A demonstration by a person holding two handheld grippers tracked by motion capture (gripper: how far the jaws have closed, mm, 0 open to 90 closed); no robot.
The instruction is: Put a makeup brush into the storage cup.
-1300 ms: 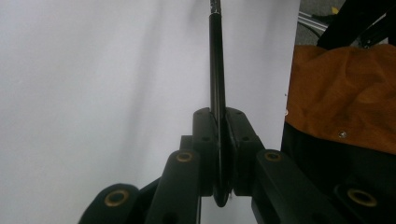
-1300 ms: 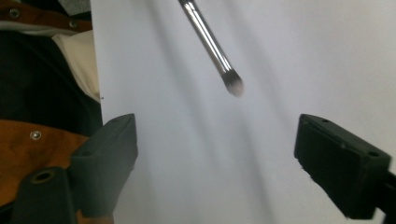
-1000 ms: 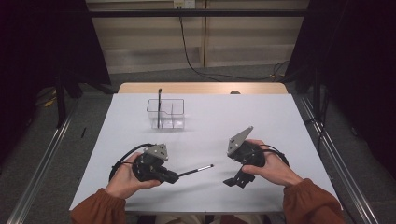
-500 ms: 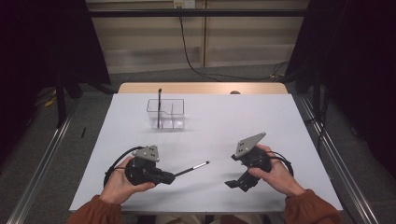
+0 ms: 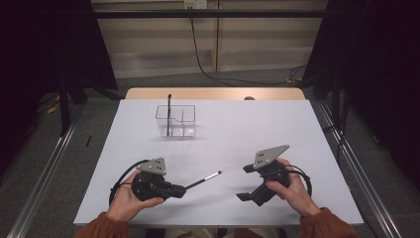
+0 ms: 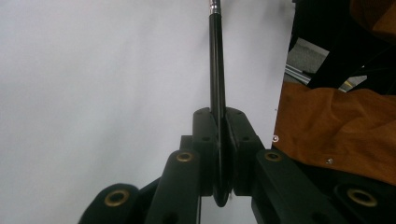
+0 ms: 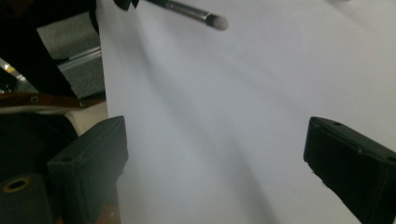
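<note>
My left gripper (image 5: 182,189) lies near the table's front left, shut on the handle of a black makeup brush (image 5: 203,181) that points right toward the other hand. In the left gripper view the jaws (image 6: 219,116) clamp the brush handle (image 6: 216,70) between them. My right gripper (image 5: 245,183) sits at the front right, open, with nothing between its jaws. In the right gripper view its jaws (image 7: 217,130) stand wide apart over bare table, and the brush's pale tip (image 7: 215,21) shows at the top.
A clear divided container (image 5: 184,107) stands toward the back left of the white table (image 5: 257,129), with another dark brush (image 5: 169,111) upright in it. An orange sleeve (image 6: 336,126) shows beside the left gripper. Metal rails run along both table sides.
Both hands have drifted slightly toward the near edge, the right one also a little to the right. The brush stays held in the left gripper.
</note>
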